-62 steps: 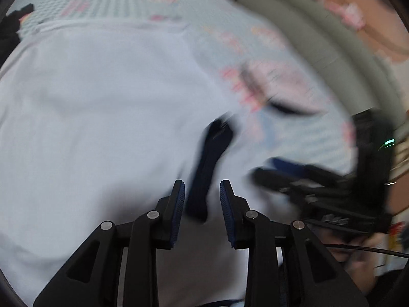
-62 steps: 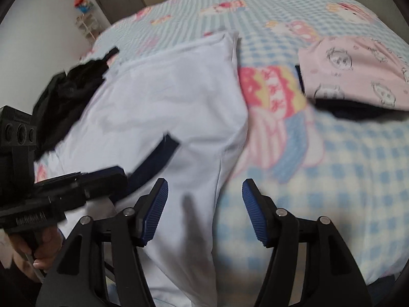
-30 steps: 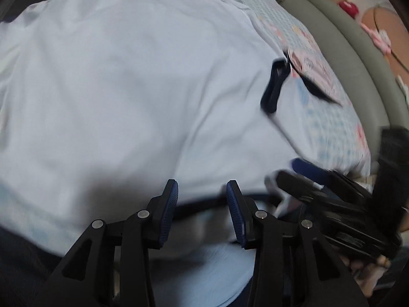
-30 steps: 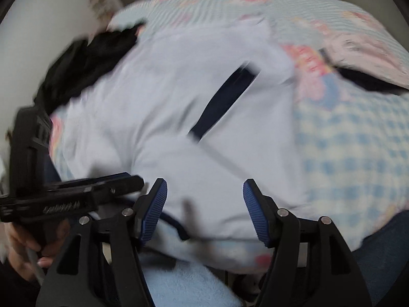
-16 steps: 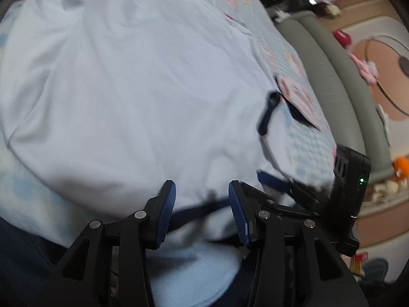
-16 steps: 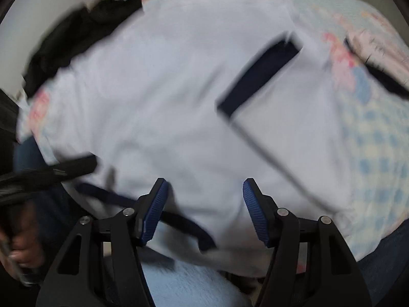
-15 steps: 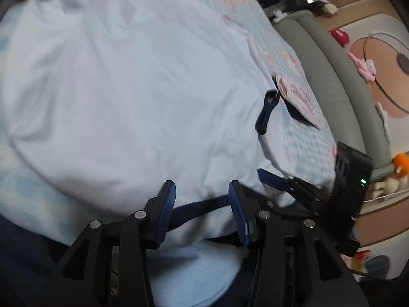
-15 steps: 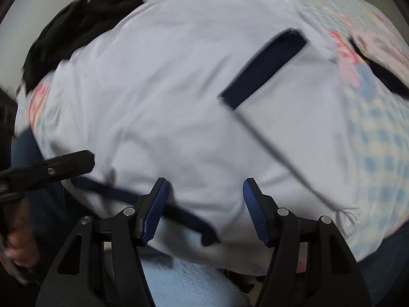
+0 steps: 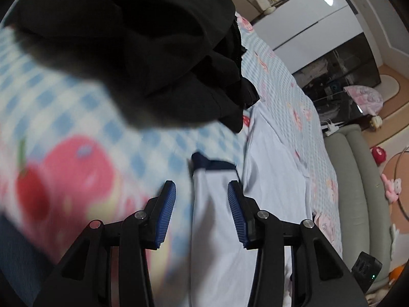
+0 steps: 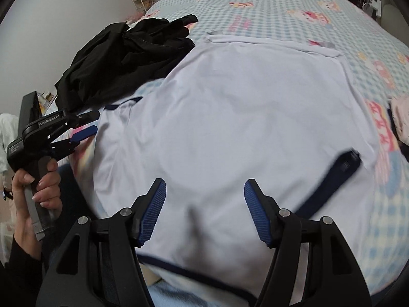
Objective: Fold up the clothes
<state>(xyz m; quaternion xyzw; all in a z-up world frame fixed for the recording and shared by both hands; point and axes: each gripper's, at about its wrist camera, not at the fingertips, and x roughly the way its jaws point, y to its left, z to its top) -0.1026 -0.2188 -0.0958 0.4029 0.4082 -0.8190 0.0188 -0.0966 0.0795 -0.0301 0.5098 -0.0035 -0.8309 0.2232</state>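
One white shirt [image 10: 242,117] lies spread across the middle of the bed [image 10: 294,5]; two of its navy-cuffed sleeves show, one sleeve [image 10: 340,171] toward the bed's right edge and one [image 9: 212,165] toward its left. One heap of black clothes [image 10: 122,58] sits near the bed's left edge. One pink garment [image 10: 401,115] shows at the right edge, mostly cut off. Two grippers are in view, the left [image 10: 84,128] and the right [image 10: 204,209]. One hand [image 10: 38,186] shows.
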